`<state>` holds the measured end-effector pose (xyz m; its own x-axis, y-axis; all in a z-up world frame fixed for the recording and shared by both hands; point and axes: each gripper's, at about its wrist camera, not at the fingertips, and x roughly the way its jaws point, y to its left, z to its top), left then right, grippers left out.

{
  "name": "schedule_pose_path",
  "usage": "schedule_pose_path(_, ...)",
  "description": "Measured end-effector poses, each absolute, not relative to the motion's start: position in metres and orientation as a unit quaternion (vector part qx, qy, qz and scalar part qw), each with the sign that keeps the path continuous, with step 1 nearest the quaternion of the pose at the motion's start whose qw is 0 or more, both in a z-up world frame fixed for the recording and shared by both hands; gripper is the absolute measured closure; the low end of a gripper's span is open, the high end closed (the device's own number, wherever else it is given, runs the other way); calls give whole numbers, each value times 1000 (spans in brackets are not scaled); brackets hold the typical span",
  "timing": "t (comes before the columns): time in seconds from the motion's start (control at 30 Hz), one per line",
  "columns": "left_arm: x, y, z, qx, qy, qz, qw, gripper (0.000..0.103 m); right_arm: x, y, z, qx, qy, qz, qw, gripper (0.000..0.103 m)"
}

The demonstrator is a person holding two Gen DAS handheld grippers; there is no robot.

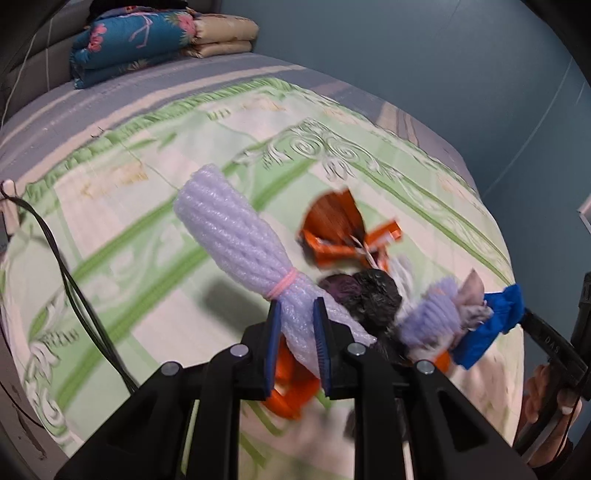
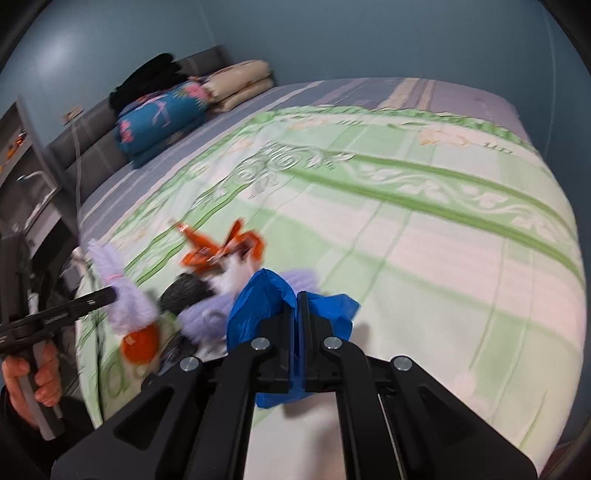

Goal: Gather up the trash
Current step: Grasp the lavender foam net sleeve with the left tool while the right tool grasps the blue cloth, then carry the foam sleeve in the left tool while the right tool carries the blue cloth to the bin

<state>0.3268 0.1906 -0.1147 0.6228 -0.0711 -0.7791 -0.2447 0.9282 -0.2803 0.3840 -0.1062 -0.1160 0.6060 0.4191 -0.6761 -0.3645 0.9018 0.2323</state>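
In the left wrist view my left gripper [image 1: 297,325] is shut on the tied end of a lavender foam net sleeve [image 1: 229,229] with a pink rubber band, lifted above the bed. Below lie orange wrappers [image 1: 332,229], a crumpled black bag [image 1: 376,291] and another lavender foam piece [image 1: 432,314]. My right gripper [image 2: 297,310] is shut on a blue plastic sheet [image 2: 258,299], which also shows at the right of the left wrist view as the blue plastic sheet [image 1: 495,325]. The right wrist view shows the left gripper [image 2: 110,293], its foam sleeve [image 2: 129,299] and an orange round thing [image 2: 140,343].
The bed carries a green and white patterned mat [image 2: 424,229]. A folded blue floral quilt [image 1: 129,40] and beige pillows [image 1: 225,35] are stacked by the headboard. A black cable [image 1: 70,280] hangs at the bed's left edge. Blue walls surround the bed.
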Motion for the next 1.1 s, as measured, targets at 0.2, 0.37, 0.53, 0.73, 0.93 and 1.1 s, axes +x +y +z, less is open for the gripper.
schedule_pose_path(0.2, 334, 217, -103, -182, 417, 78, 887, 86, 405, -141, -107, 49, 371, 164, 913, 102)
schedule_pose_path(0.37, 325, 232, -85, -181, 396, 95, 895, 86, 400, -175, -88, 64, 347, 138, 926, 102)
schedule_pose_path(0.53, 313, 235, -62, -175, 373, 99, 906, 86, 375, -209, -58, 72, 310, 122, 940, 102)
schedule_pose_path(0.73, 296, 210, -30, -162, 342, 79, 922, 86, 328, -246, -22, 76, 263, 109, 956, 102)
schedule_pose_path(0.93, 281, 158, -1, -143, 320, 26, 936, 86, 272, -284, 9, 81, 225, 99, 966, 102)
schedule_pose_path(1.1, 269, 105, 16, -118, 306, -24, 944, 86, 229, -311, 26, 79, 199, 84, 973, 102)
